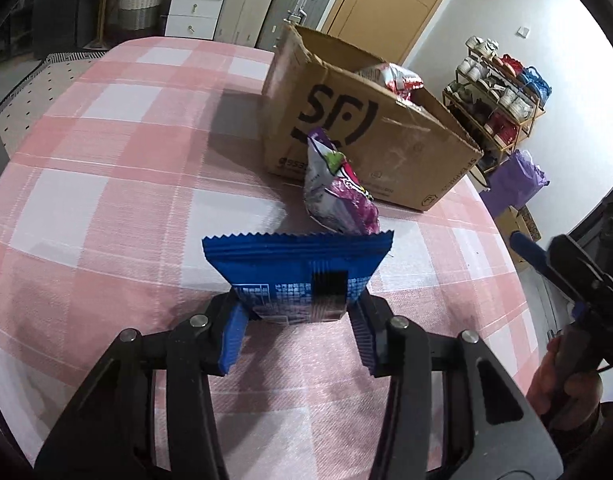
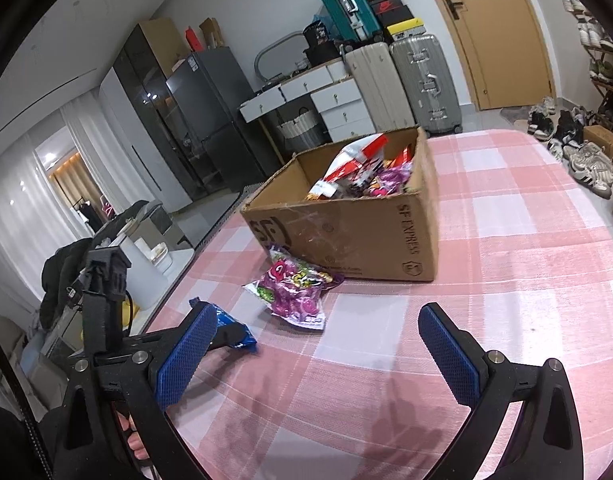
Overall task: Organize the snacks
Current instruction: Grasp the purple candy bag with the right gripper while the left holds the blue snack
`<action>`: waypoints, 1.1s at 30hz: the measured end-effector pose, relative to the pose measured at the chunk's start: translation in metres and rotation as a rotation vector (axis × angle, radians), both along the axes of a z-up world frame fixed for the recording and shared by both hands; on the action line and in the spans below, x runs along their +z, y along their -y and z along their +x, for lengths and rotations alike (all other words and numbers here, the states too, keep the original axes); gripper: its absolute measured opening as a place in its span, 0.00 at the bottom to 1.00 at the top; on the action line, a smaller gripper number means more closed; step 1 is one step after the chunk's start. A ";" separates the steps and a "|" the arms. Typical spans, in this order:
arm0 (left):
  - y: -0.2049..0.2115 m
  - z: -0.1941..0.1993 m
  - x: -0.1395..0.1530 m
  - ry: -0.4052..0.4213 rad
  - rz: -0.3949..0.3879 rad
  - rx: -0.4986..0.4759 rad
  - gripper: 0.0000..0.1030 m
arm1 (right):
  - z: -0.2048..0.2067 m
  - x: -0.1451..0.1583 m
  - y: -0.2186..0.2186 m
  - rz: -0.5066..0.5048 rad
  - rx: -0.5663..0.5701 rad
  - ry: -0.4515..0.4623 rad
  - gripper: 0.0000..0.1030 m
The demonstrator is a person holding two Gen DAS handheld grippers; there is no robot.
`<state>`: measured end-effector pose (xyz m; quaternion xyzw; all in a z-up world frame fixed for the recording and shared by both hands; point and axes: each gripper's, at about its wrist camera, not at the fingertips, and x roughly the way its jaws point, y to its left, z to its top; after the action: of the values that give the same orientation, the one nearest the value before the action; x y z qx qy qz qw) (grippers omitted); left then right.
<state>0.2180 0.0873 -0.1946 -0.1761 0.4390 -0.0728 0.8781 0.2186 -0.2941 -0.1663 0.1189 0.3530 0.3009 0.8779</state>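
Observation:
My left gripper (image 1: pixel 298 320) is shut on a blue snack packet (image 1: pixel 298 264), held just above the pink checked tablecloth (image 1: pixel 106 184). The packet also shows in the right wrist view (image 2: pixel 234 332), partly hidden behind my right finger. A purple snack bag (image 1: pixel 338 188) lies on the cloth beyond it, against an open cardboard box (image 1: pixel 386 136) that holds several snack bags (image 2: pixel 366 172). The purple bag (image 2: pixel 298 288) lies in front of the box (image 2: pixel 346 236). My right gripper (image 2: pixel 318 344) is open and empty, above the cloth, to the right of the left gripper.
The table drops off at its left edge (image 2: pixel 178 292) and far edge. Suitcases (image 2: pixel 422 80), white drawers (image 2: pixel 338 108) and a fridge (image 2: pixel 210 120) stand behind the table. A shoe rack (image 1: pixel 498 96) and a purple bag (image 1: pixel 514 180) stand to the right.

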 end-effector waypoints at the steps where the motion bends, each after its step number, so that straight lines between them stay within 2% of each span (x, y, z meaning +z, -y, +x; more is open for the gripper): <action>1: -0.003 -0.003 0.001 0.005 -0.001 0.001 0.42 | 0.003 -0.001 -0.004 -0.001 0.007 -0.009 0.99; 7: -0.025 -0.022 0.016 0.037 -0.008 0.003 0.42 | 0.024 -0.013 -0.025 0.028 0.047 -0.085 0.99; 11: -0.039 -0.032 0.020 0.024 -0.056 0.025 0.42 | 0.040 -0.021 -0.039 0.049 0.050 -0.122 0.99; 13: -0.040 -0.038 0.024 0.032 -0.045 0.027 0.42 | 0.049 -0.027 -0.049 0.036 0.045 -0.149 0.99; 20: -0.049 -0.039 0.019 0.015 -0.052 0.028 0.42 | 0.083 -0.051 -0.081 0.027 0.059 -0.252 0.99; 25: -0.055 -0.039 0.010 -0.019 -0.088 0.030 0.42 | 0.104 -0.062 -0.101 0.022 0.063 -0.274 0.99; 30: -0.060 -0.041 0.006 -0.030 -0.092 0.035 0.42 | 0.115 -0.072 -0.118 -0.028 0.053 -0.296 0.99; 33: -0.060 -0.039 0.006 -0.032 -0.087 0.035 0.42 | 0.117 -0.073 -0.125 -0.044 0.049 -0.279 0.99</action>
<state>0.1786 0.1470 -0.1886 -0.2229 0.4464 -0.0733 0.8635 0.3354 -0.1693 -0.2396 0.1314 0.4809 0.2950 0.8151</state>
